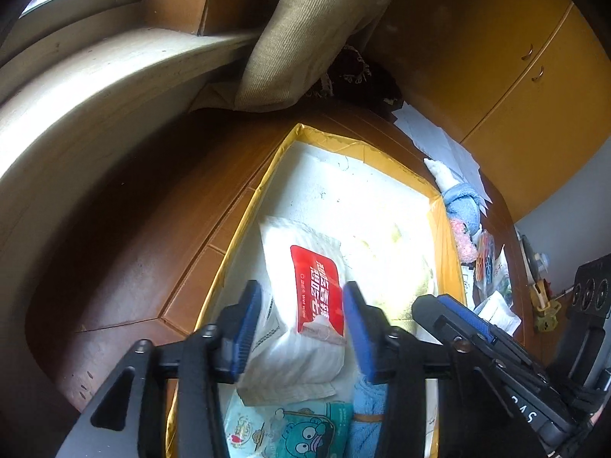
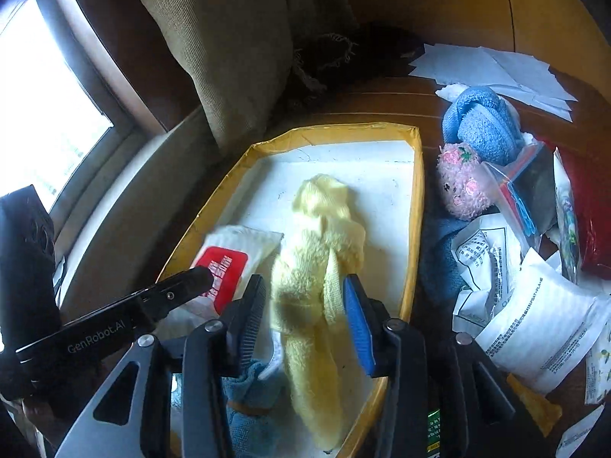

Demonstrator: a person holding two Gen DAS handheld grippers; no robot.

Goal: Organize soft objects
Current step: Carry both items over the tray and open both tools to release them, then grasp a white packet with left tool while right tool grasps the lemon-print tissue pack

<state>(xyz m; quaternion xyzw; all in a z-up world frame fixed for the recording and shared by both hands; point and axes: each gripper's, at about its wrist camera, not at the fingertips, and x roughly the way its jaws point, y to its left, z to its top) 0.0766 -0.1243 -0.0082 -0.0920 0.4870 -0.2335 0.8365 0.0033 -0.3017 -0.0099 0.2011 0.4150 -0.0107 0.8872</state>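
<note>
A shallow box with yellow walls [image 1: 263, 179] [image 2: 336, 129] and a white floor sits on the wooden table. In it lie a white wet-wipe pack with a red label [image 1: 301, 305] [image 2: 229, 255], a yellow fluffy cloth [image 2: 317, 267], a blue cloth [image 1: 366, 404] [image 2: 248, 393] and a teal cartoon pack [image 1: 301, 435]. My left gripper [image 1: 301, 328] is open, its blue pads on either side of the wipe pack. My right gripper [image 2: 305, 320] is open around the yellow cloth. The right gripper's finger [image 1: 466, 320] shows in the left wrist view.
Right of the box lie a blue plush slipper [image 2: 481, 126], a pink plush toy [image 2: 462, 187], white packets [image 2: 534, 328], a plastic bag [image 2: 523, 194] and papers [image 2: 492, 68]. A tan cushion [image 2: 229, 49] leans behind the box below a window [image 2: 42, 114]. Yellow cabinets [image 1: 534, 76] stand beyond.
</note>
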